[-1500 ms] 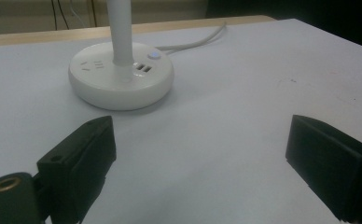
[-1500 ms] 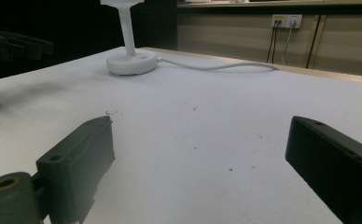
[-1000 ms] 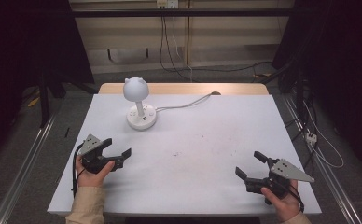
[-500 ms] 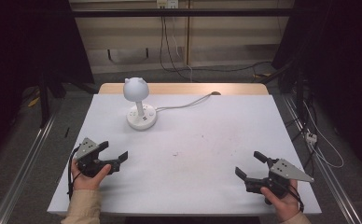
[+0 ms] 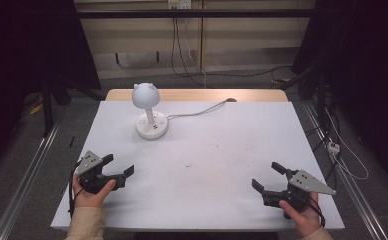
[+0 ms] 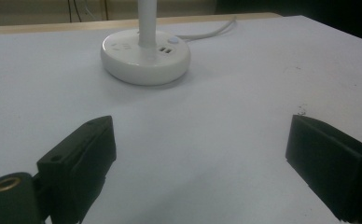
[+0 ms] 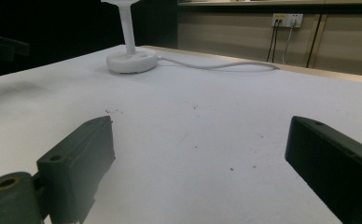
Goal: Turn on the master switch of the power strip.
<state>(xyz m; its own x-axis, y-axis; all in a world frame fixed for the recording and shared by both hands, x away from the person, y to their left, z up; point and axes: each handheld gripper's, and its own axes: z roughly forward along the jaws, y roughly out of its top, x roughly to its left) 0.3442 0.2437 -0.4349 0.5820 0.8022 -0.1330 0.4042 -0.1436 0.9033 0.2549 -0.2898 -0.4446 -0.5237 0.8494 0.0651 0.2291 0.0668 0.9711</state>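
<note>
On the white worktop [image 5: 217, 155], a white desk lamp [image 5: 150, 111] stands upright near the far left edge with its cord [image 5: 197, 111] trailing toward the back, well apart from the left tool [image 5: 117, 167] and right tool [image 5: 265, 176], both near the front edge, released, jaws spread, grasping nothing.

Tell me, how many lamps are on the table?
1. The white lamp stands at the far left of the table, its cord running off to the back edge. Both grippers sit open near the front corners, away from it.
</note>
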